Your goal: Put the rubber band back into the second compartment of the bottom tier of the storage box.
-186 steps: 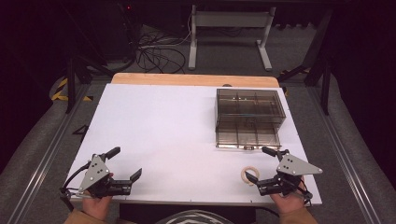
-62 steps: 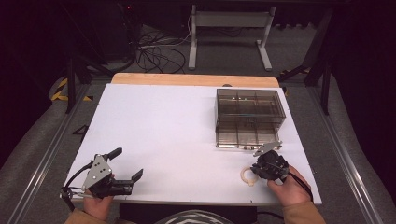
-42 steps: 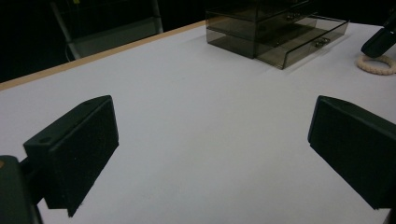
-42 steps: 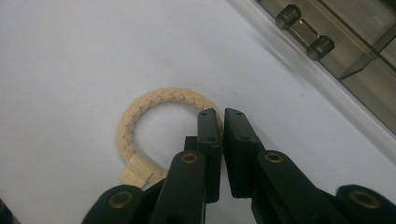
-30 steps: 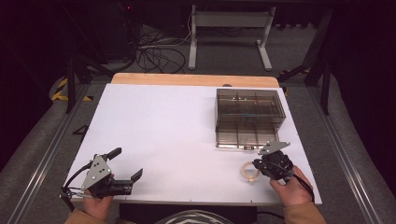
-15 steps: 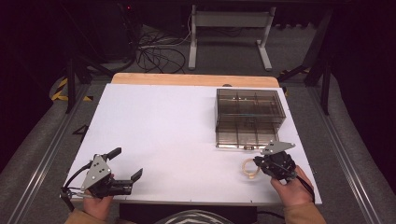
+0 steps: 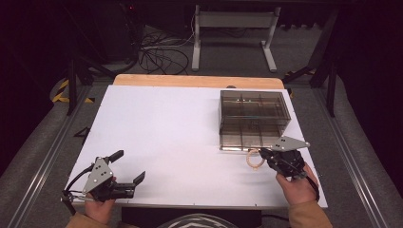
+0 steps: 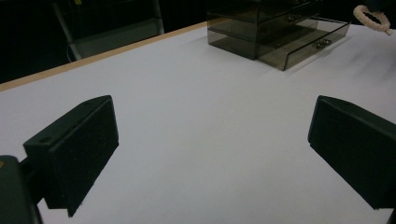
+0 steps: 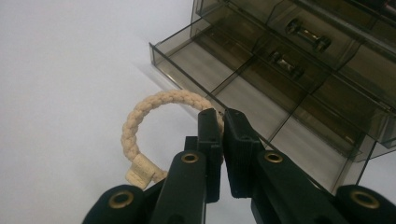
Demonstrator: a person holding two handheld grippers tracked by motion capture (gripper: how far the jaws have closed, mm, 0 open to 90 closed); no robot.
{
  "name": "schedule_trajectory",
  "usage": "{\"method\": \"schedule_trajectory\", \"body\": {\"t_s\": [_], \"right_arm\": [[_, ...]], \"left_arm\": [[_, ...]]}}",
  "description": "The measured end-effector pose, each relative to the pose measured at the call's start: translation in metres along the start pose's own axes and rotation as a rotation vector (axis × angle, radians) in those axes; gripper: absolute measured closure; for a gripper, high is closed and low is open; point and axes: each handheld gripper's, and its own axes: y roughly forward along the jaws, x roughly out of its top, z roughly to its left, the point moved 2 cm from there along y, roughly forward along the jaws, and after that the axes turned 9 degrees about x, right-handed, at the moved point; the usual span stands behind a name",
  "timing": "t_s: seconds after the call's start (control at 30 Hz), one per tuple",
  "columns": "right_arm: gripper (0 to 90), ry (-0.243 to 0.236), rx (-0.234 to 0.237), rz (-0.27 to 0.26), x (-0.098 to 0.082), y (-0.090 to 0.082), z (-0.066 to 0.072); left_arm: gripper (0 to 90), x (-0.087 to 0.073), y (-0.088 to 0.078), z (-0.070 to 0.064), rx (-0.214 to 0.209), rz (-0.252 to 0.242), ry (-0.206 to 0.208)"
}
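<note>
No readable text, label, brand or number anywhere. Yellow-black hazard stripes (image 7: pixel 61 90) on floor left of surface (image 7: pixel 157 128), possibly tape; too small for any lettering.

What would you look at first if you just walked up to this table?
Probably the cream braided rope ring pinched in the right gripper, held just in front of the smoky see-through drawer box at the table's right side, whose bottom drawer is pulled open. After that, the left gripper at the near left corner of the white table, its black jaws wide apart with nothing between them.
</note>
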Motion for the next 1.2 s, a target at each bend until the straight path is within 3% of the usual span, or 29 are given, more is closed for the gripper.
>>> {"method": "schedule_trajectory", "body": {"t_s": [0.27, 0.57, 1.2], "right_arm": [[86.0, 0.052, 0.006, -0.078, 0.008, -0.004, -0.011], [85.9, 0.082, 0.001, -0.121, 0.014, -0.004, -0.023], [85.8, 0.067, -0.058, -0.168, 0.023, 0.012, -0.042]], "left_arm": [[2.3, 0.0, 0.0, 0.0, 0.001, -0.001, -0.001], [2.3, 0.0, 0.0, 0.0, 0.0, -0.001, 0.001], [2.3, 0.0, 0.0, 0.0, 0.001, 0.006, 0.002]]}}
